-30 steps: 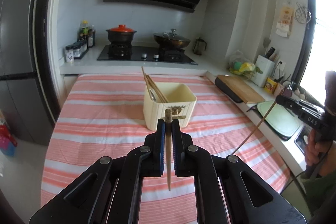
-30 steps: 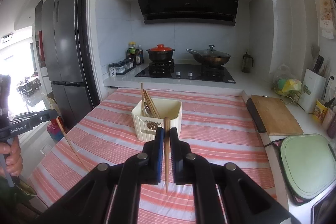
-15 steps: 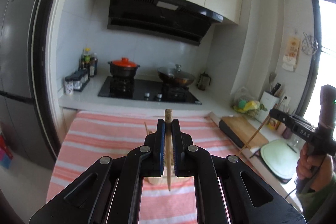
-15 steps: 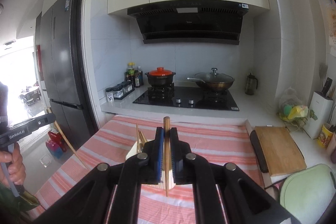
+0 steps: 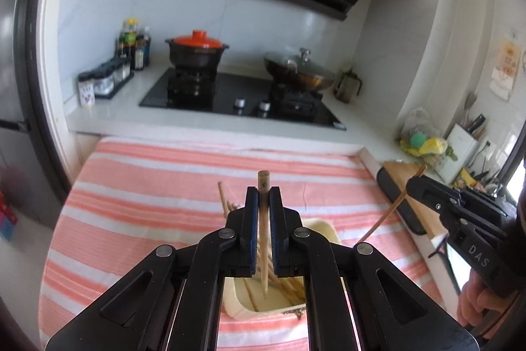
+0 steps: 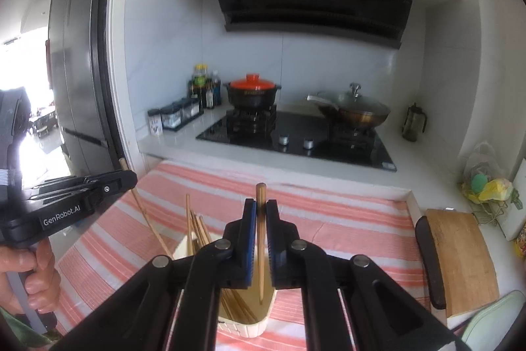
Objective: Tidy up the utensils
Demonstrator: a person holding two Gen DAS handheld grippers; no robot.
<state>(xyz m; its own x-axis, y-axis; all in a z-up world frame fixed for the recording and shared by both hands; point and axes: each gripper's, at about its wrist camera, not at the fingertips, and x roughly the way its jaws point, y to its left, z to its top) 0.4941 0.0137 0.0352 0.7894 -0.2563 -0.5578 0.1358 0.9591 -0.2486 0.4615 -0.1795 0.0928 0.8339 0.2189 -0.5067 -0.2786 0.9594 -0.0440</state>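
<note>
Jaws, left: clamped on a chopstick (image 5: 263,219) by the left gripper (image 5: 263,203); stick held upright between the blue pads.
Jaws, right: clamped on a second chopstick (image 6: 260,239) by the right gripper (image 6: 260,216), same upright pose.
Landmark: cream utensil box (image 5: 323,227), set on the striped cloth (image 5: 148,203); also seen in the right view (image 6: 253,323).
Left chopstick tip: lowered inside the box opening, above the box floor; contact with the floor cannot be judged, view blocked by the gripper body.
Right chopstick tip: also inside the box, near the wall on the hob side as seen from the right camera.
Other chopsticks: a bundle (image 6: 197,229) is leaned in the box, tops raised above the rim; seen in the left view too (image 5: 225,199).
Cross views: the right gripper is seen at the right edge of the left view (image 5: 457,219) with its stick slanted down toward the box; the left gripper is seen at the left edge of the right view (image 6: 75,196), hand (image 6: 29,278) wrapped on its handle.
Behind the box: gas hob (image 5: 236,94) with a red-lidded pot (image 5: 196,51) and a lidded wok (image 5: 297,71).
Right of the box: wooden cutting board (image 6: 460,255), laid on the counter just off the cloth.
Left of the box: dark fridge (image 6: 79,71), well apart.
</note>
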